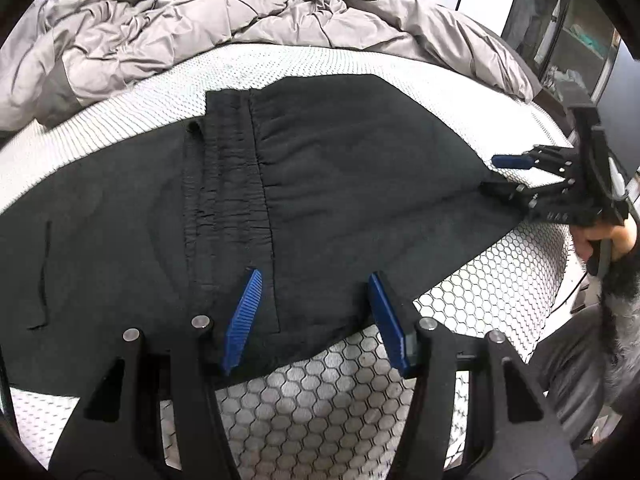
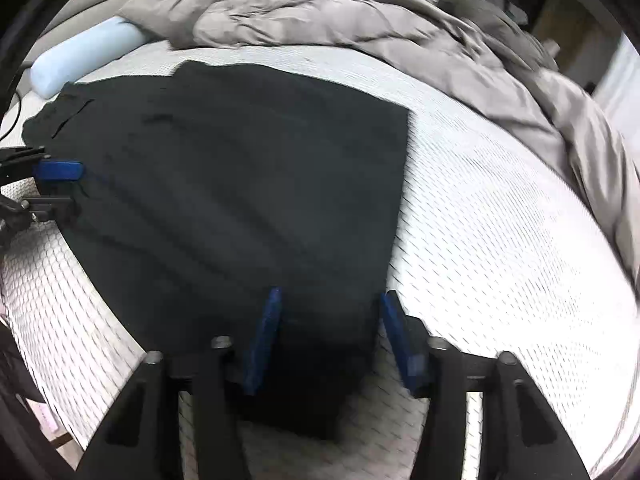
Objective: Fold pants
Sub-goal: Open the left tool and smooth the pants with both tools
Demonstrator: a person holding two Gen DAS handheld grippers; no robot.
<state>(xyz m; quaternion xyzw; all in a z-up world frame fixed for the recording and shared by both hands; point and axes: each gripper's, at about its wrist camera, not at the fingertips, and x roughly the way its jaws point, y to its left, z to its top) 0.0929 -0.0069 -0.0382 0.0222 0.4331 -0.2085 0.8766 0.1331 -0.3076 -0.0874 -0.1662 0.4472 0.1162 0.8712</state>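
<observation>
Black pants are laid folded on the white mesh-covered mattress, near its front edge. The elastic waistband is seen only in the left wrist view; a pale blue bolster only in the right. A rumpled grey comforter is heaped behind. No writing can be read. The left gripper and right gripper are angled downward with jaws parted over the cloth, nothing pinched. A hand is seen gripping the right handle.

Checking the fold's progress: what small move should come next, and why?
Probably lift both grippers clear. The pants already lie folded flat on the mattress, and the left gripper and right gripper both stand open over the near edge, pinching nothing.
</observation>
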